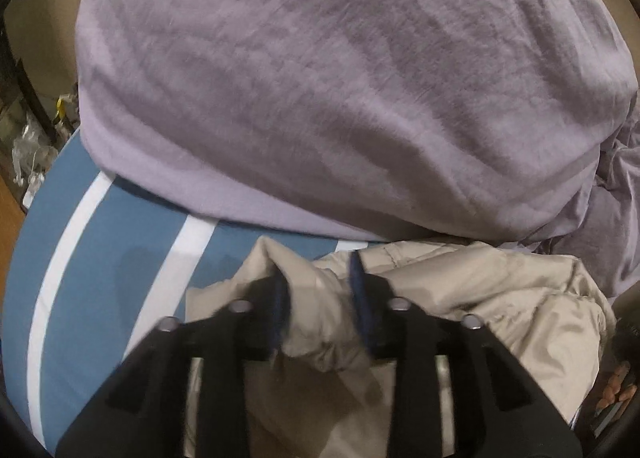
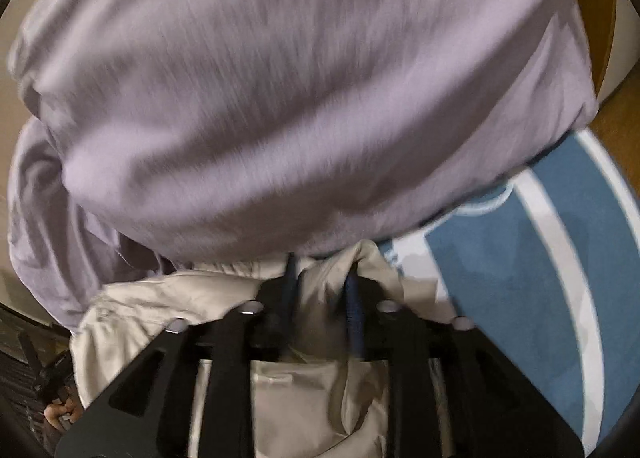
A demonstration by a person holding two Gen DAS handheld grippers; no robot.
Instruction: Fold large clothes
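While a big lilac blanket [image 1: 320,78] heaps across the far side of the blue-and-white striped bed sheet [image 1: 100,258], a beige jacket [image 1: 480,290] lies crumpled at its near edge, partly tucked under the blanket's hem. The left gripper [image 1: 318,298] has its jaws parted, with a bunched ridge of the jacket between the pads; whether they press it is unclear. The right gripper [image 2: 320,290] likewise stands partly open around a beige fold. Clutter [image 1: 32,146] sits beyond the bed's left edge, blurred. Wooden floor [image 2: 616,130] shows at the right.
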